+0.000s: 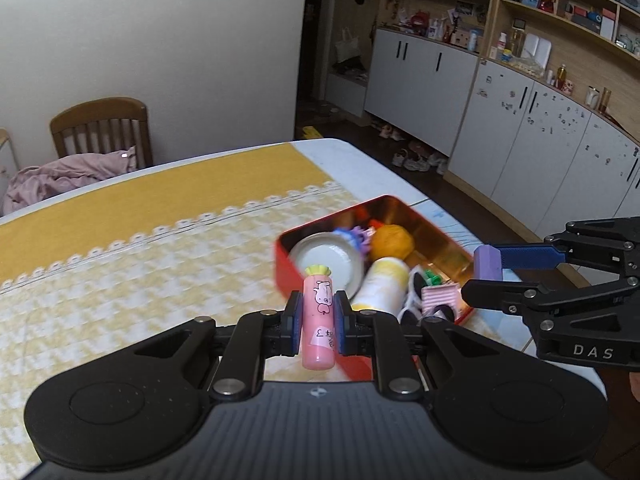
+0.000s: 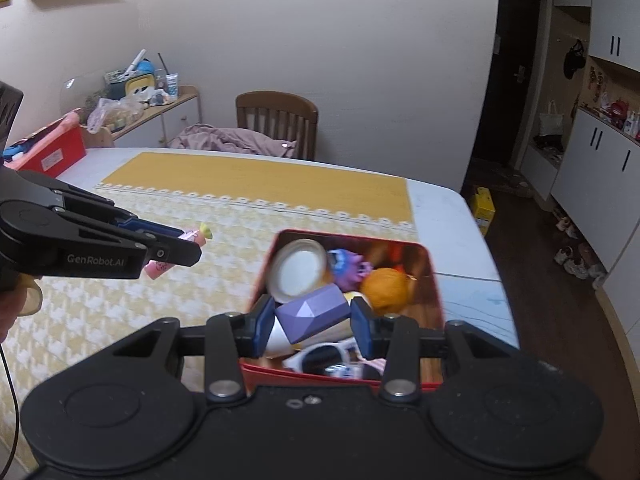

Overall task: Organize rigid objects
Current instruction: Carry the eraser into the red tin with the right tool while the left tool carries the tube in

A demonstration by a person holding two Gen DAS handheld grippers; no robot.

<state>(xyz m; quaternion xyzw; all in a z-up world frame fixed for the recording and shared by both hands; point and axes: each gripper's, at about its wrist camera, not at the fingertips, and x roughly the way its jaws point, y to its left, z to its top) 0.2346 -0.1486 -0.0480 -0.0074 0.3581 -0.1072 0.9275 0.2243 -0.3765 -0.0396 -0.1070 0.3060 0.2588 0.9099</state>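
My left gripper point(image 1: 317, 322) is shut on a pink tube with a pig print point(image 1: 318, 316) and holds it above the table just left of the red tin point(image 1: 448, 236). It also shows in the right wrist view point(image 2: 176, 246) with the pink tube point(image 2: 158, 268). My right gripper point(image 2: 314, 326) is shut on a purple faceted block point(image 2: 316, 312) over the near part of the red tin point(image 2: 436, 276). In the left wrist view the right gripper point(image 1: 486, 276) holds the purple block point(image 1: 488, 262) at the tin's right rim.
The tin holds a white lid point(image 2: 298, 272), an orange ball point(image 2: 386, 288), a yellow-white bottle point(image 1: 380, 284), sunglasses point(image 2: 320, 356) and small toys. A yellow and white cloth point(image 2: 256, 184) covers the table. A chair point(image 2: 278, 120) with pink clothing stands behind. A red box point(image 2: 52, 152) sits far left.
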